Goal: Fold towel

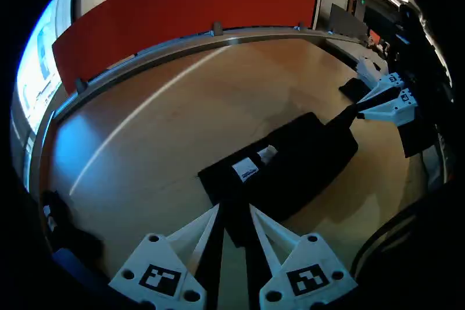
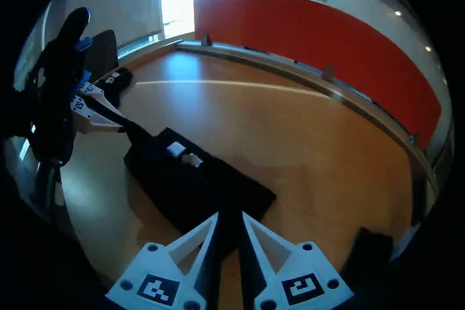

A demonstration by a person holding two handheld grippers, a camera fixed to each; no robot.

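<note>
The black towel [image 1: 302,156] lies flat in the middle of the worktop [image 1: 174,112], stretched between the 2 grippers. The left gripper [image 1: 235,225] pinches 1 end, and the right gripper [image 2: 229,225] clamps the opposite end.

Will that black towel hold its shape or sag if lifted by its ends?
Likely sags: the black towel lies limp on the table, drawn to points where left gripper and right gripper pinch it. Matte cloth, probably not slippery.

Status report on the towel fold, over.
Left gripper shut on one towel end. Right gripper shut on the other. Towel lies along wooden table. Dark item beyond right gripper, not touching towel.
</note>
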